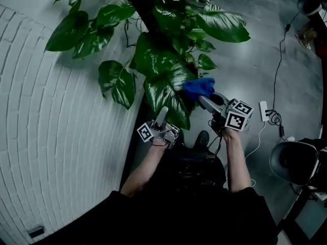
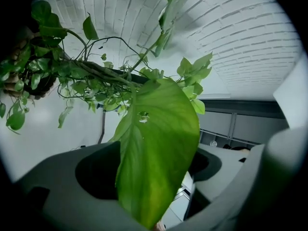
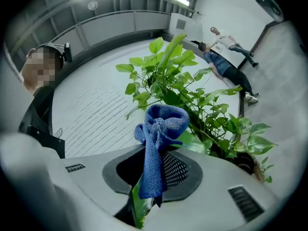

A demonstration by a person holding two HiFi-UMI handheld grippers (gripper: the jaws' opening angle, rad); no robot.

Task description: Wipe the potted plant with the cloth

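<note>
While the left gripper point(image 1: 162, 114) pinches one leaf point(image 2: 156, 153) by its tip and the right gripper point(image 1: 203, 99) — at its 2 o'clock — clamps the cloth point(image 1: 199, 87) plus a leaf sliver, a hard drag could tear it — or snap a stalk off the plant point(image 1: 168, 14).

Potted plant point(image 1: 166, 68) with broad glossy green leaves stands upright; bunched blue cloth point(image 1: 199, 88), seemingly pressed on a leaf, at its 5 o'clock edge
</note>
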